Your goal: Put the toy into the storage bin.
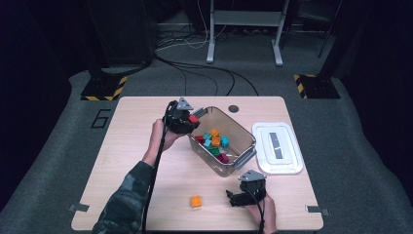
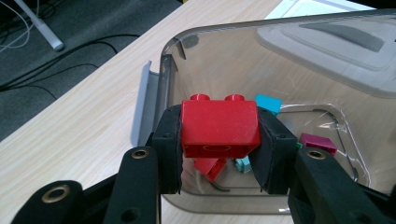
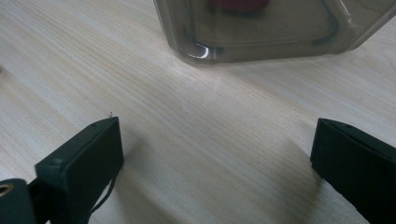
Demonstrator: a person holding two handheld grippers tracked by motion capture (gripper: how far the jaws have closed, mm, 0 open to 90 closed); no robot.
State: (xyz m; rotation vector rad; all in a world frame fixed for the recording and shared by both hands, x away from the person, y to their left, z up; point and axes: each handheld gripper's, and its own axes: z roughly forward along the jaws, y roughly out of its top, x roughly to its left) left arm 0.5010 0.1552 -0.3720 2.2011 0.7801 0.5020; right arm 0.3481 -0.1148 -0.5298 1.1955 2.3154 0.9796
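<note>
Spanning the middle of the wooden surface [image 1: 146,146], a clear plastic bin [image 1: 246,132] stands open, its long axis running diagonally from the far left to the near right in the high view. The bin's white lid [image 1: 277,148] lies flat just beside it on the right, apart from the work.

Inside the bin sits a loose heap of small bricks [image 1: 214,141] in teal, orange, red and magenta. One orange brick [image 1: 196,201] lies alone on the surface near the front edge, well apart from the bin.

The left gripper [image 1: 187,118] is held at the bin's far left corner. Its jaws are clenched on a red brick [image 2: 219,128], pads pressing its two short ends, studs upward, the long axis of the brick spanning from pad to pad. In the left gripper view the red brick hangs over the rim, above the bin's interior, with the heap directly below and beyond it.

The right gripper [image 1: 238,197] rests low over the surface near the front, by the bin's near corner. Its jaws stand released and wide, with bare wood between them.

Judgement: the governing relation is vertical; the red brick is already above the open bin, so a release should drop it into the heap. The orange brick lies to the left of the right gripper, which is the nearer of the two.
</note>
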